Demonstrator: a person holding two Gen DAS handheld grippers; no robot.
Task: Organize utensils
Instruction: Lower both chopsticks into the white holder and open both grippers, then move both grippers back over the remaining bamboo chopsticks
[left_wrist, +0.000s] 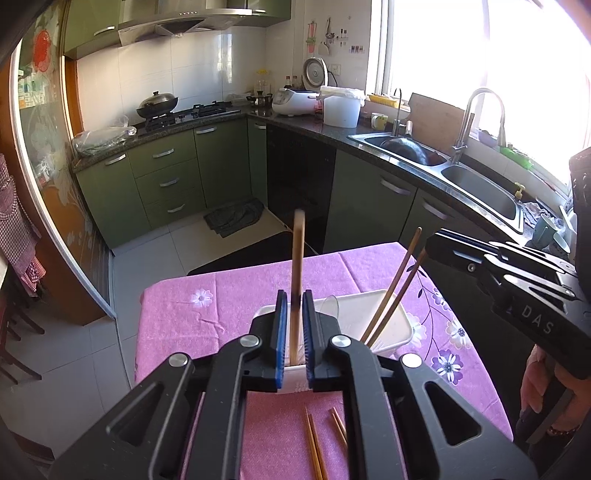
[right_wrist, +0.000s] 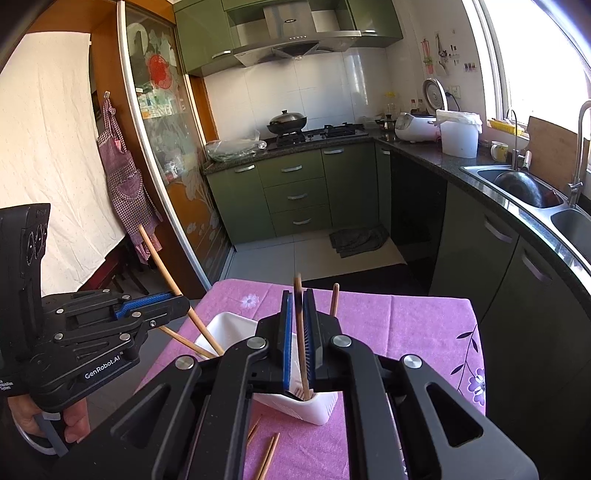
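Two grippers are each pinching a chopstick upright over the white holder (left_wrist: 384, 325): the left gripper (left_wrist: 294, 325) is clamping one chopstick (left_wrist: 297, 266), the right gripper (right_wrist: 300, 325) another (right_wrist: 301, 332). Loose chopsticks (left_wrist: 314, 446) are lying nearest on the pink cloth (left_wrist: 207, 314); two chopsticks (left_wrist: 395, 295) are leaning in the holder beyond.

Each black hand-held gripper (left_wrist: 294, 308) has blue pads (left_wrist: 281, 314), silver screws and white lettering.

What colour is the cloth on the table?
Pink-purple tablecloth with flowers, clearest in the left wrist view.
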